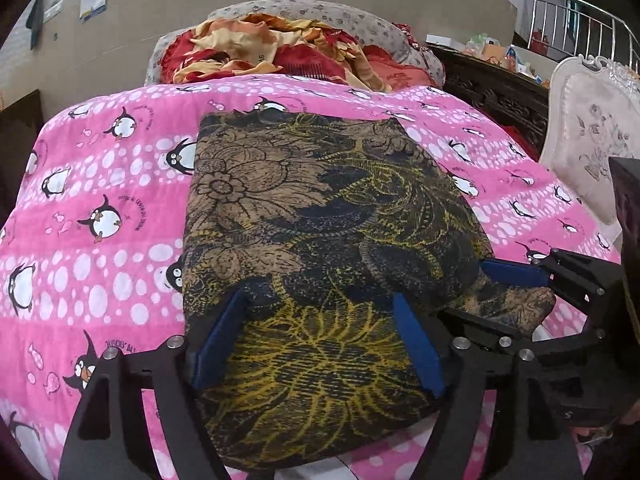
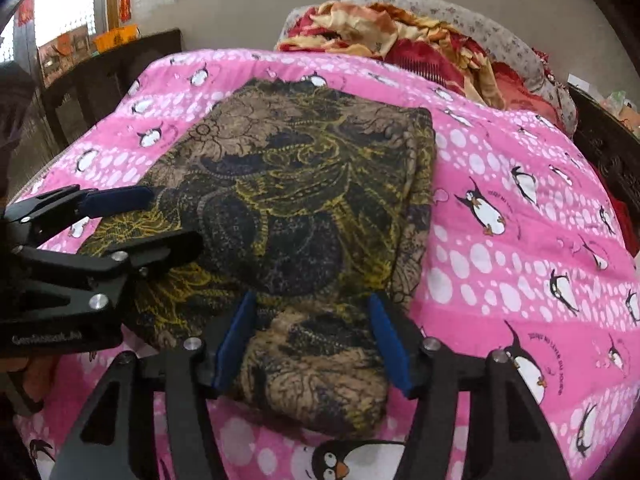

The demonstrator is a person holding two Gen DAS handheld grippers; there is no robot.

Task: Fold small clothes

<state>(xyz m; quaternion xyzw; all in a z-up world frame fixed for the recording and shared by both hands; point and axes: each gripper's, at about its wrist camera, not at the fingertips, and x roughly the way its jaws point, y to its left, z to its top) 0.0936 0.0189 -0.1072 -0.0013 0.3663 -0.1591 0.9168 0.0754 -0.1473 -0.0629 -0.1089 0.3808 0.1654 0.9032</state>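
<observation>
- The left gripper [image 1: 320, 340] has its blue fingers [image 1: 218, 340] spread wide, straddling the near left edge of the folded garment [image 1: 320, 208].
- The garment lies flat, mid-bed, on the pink penguin quilt [image 1: 100, 200].
- The right gripper [image 2: 314, 340] holds its fingers [image 2: 386, 344] wide astride the garment's near right corner.
</observation>
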